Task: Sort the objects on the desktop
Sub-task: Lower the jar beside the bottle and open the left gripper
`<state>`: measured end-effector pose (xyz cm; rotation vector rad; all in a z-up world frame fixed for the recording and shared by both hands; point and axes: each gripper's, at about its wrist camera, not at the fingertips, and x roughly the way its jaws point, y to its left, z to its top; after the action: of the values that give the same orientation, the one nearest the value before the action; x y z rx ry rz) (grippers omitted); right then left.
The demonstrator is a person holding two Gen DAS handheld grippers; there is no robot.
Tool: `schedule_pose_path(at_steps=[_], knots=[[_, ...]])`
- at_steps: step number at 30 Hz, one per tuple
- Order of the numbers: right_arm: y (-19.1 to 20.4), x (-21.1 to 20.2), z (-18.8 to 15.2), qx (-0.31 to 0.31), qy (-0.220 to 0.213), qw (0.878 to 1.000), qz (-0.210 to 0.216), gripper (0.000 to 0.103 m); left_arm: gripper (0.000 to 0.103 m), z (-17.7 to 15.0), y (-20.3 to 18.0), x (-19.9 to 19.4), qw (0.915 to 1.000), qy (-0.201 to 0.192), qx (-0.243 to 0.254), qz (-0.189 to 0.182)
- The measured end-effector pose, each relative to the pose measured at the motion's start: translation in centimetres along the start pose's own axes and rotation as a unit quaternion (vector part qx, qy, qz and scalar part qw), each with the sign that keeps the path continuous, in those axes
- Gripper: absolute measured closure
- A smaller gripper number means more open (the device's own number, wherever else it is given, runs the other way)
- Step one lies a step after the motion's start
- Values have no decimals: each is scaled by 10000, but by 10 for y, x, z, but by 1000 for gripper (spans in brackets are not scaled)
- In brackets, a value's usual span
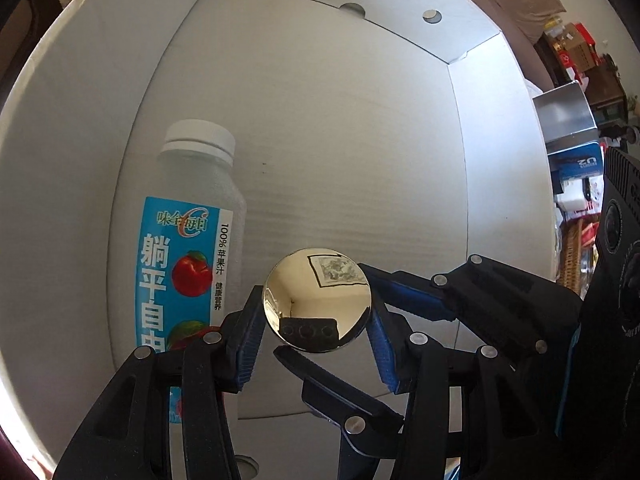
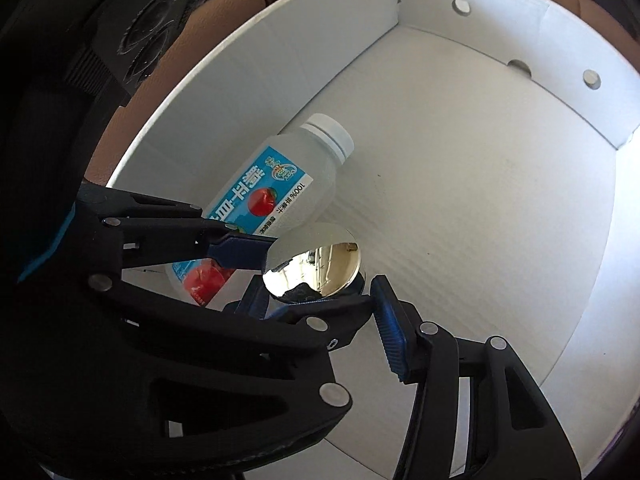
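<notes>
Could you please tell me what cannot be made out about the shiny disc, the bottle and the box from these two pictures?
- Shiny disc: both views show only its mirrored face; its underside and what it is stay hidden. Which gripper actually clamps it is unclear, since fingers of both crowd its rim.
- Juice bottle: its bottom is covered by gripper fingers in both views.
- White box: its near wall is cut off by the frame edge and blocked by the grippers.

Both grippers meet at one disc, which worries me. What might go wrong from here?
The shiny disc is pinched only at its rim, so it may slip and drop into the box, perhaps onto the bottle lying there. The left fingers and right fingers crowd it and may clash.
</notes>
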<state>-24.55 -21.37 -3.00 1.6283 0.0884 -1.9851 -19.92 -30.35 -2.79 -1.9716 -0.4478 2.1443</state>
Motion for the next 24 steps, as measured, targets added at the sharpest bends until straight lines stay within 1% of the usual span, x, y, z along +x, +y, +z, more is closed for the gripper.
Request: schedule_pose_path(at_steps=[3,6,10,18,20,22,24], knots=[[-8,9,1,236,218,9994,105,55,51,0,0,1,9999,-17,-19,163],[-14,13,1,355,294,9988,173,55,46,-2,-3,-2,9995,-45,-11,298],[-16,13,0,347,347,9987,147,55,45,-7,-10,-14,9986,-158,85,490],[-11,7,8,268,267,9993,-19,54,44,-19,-7,-55,9980,-467,-39,416],[-9,2,6,239,263,9994,-45,54,43,-20,0,-66,9979,-540,-71,344],[1,4,5,193,269,9994,-21,54,43,-25,4,-78,9976,-628,-139,247],[8,4,5,92,260,9996,63,54,43,-33,9,-89,9967,-740,-175,279]])
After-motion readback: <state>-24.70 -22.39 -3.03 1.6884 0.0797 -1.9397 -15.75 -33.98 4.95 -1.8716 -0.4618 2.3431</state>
